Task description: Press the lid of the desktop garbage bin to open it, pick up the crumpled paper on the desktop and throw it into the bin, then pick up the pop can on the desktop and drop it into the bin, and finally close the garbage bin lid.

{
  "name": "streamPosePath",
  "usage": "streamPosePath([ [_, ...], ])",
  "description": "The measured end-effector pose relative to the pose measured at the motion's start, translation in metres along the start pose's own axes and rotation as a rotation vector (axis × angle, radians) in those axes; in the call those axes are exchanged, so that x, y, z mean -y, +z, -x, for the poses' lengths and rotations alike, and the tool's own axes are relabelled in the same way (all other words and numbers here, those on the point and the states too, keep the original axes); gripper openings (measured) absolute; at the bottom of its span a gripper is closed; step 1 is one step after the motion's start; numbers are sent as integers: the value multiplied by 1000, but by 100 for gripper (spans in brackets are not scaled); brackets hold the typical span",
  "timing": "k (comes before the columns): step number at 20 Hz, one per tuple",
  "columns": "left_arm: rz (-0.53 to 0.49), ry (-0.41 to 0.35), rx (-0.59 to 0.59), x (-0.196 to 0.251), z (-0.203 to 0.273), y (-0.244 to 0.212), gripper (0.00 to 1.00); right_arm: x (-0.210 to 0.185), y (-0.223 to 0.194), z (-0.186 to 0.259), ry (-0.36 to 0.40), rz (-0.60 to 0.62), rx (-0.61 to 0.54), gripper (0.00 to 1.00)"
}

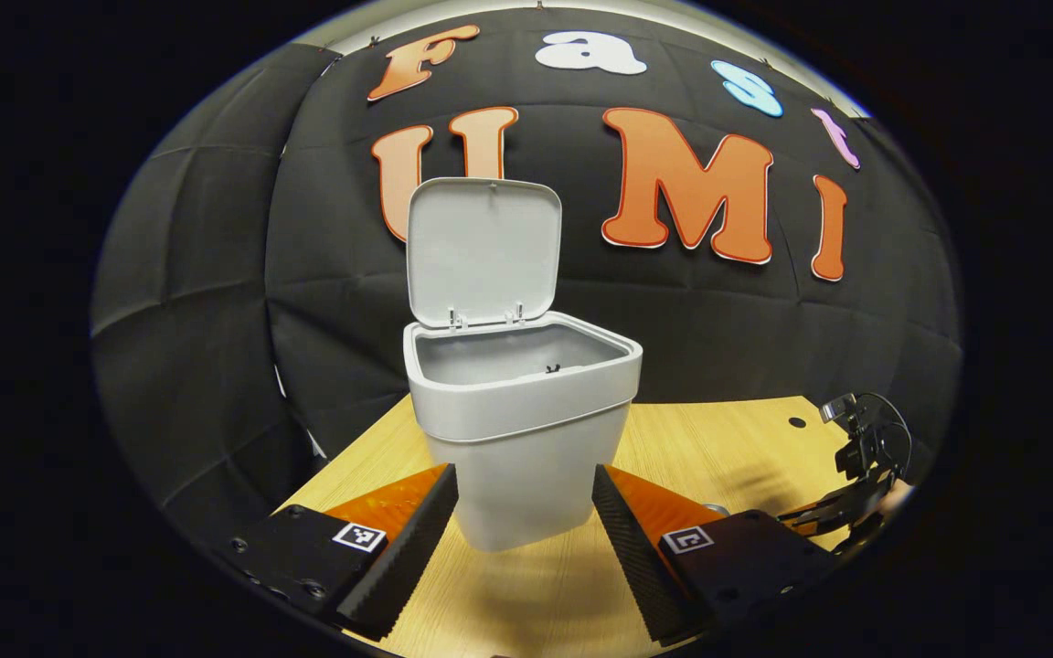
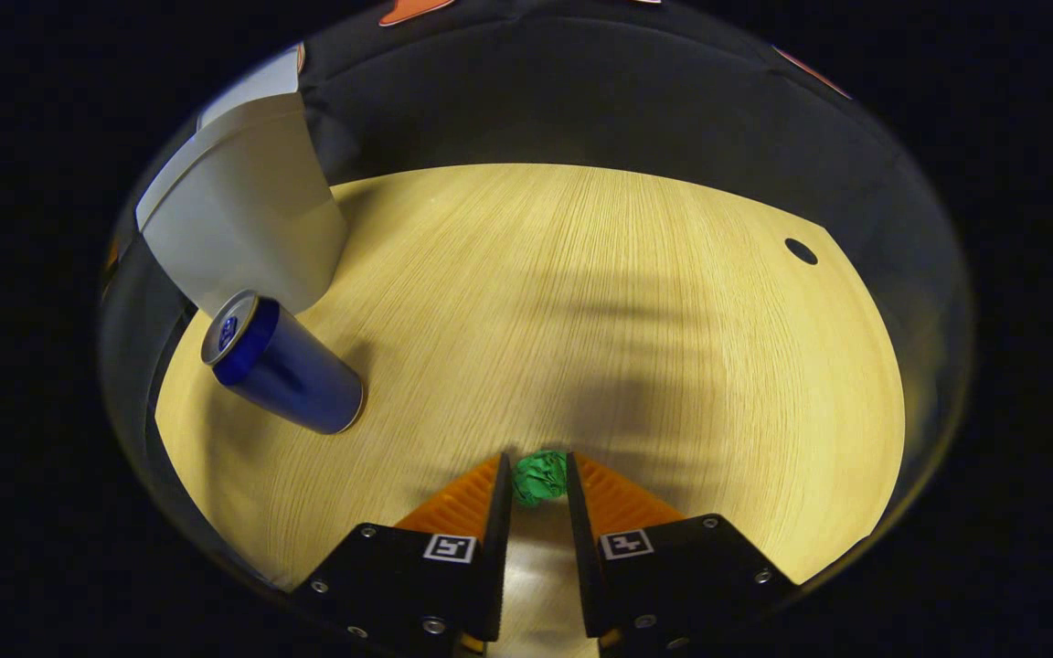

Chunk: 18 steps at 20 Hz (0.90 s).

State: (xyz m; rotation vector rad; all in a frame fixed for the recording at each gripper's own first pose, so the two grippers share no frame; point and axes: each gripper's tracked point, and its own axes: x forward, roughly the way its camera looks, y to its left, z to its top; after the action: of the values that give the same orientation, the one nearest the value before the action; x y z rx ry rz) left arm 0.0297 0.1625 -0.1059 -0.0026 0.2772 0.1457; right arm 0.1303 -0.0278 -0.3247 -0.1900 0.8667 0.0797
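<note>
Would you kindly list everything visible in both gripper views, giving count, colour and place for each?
Grey plastic desktop garbage bin: one, grey, standing on the desk ahead of the left tool.
Hinged bin lid: one, grey, raised upright at the bin's back edge.
Crumpled green paper ball: one, green, on the desk between the right tool's fingertips.
Blue metal pop can: one, blue with a silver top, standing on the desk beside the bin.
Light wooden desk: one, pale wood, with a small dark hole near its far edge.
Left tool: one, jaws wide apart, facing the bin.
Right tool: one, jaws closed on the paper ball.
</note>
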Motion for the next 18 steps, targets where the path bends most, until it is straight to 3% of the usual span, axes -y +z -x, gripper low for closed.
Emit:
streamPosePath([
  [2, 2, -2, -5, 1, 1, -1, 94, 2, 0, 0, -6, 2, 1, 27],
  [4, 5, 0, -8, 1, 1, -2, 94, 3, -2, -3, -20, -1, -12, 27],
  [7, 0, 5, -10, 0, 3, -4, 94, 3, 2, -5, -33, -2, -13, 35],
  [9, -2, 7, -15, -1, 4, -4, 94, 2, 8, -6, -40, 3, -22, 36],
  [10, 0, 7, -18, -2, 4, -5, 94, 1, 12, -6, -42, 7, -20, 43],
  [11, 2, 5, -21, -1, 5, -7, 94, 0, 17, -6, -47, 13, -15, 36],
  [15, -9, 4, -22, -1, 10, -8, 94, -1, 50, -5, -74, 35, 25, 25],
  [18, -12, 3, -18, -3, 16, -7, 94, -3, 83, -4, -70, -3, 42, 9],
])
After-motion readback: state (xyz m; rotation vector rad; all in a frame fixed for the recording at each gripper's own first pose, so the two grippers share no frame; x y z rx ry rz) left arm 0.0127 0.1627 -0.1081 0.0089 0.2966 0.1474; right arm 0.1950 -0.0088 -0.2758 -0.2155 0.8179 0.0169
